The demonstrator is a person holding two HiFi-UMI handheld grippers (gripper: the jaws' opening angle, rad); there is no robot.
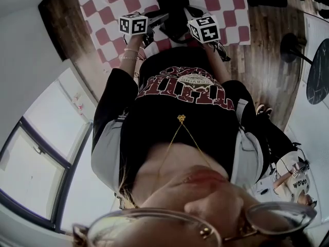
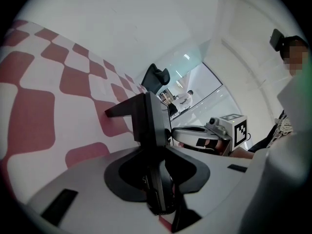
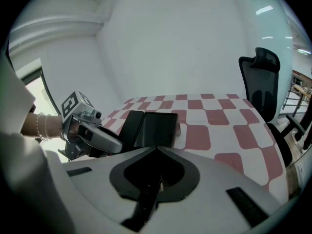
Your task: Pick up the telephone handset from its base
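Note:
A black telephone stands on the red-and-white checked cloth. In the right gripper view the telephone shows two dark slabs side by side; which one is the handset I cannot tell. My left gripper is open, its jaws right up at the telephone's near edge; nothing visibly pressed. From the other side the left gripper's tip meets the telephone's left slab. My right gripper hangs short of the telephone, its jaws a single narrow blade, shut and empty. Marker cubes flank the telephone.
A black office chair stands past the table's far right corner. Wooden floor surrounds the table, with a dark round stand at the right. A window is at the left. White wall lies behind the table.

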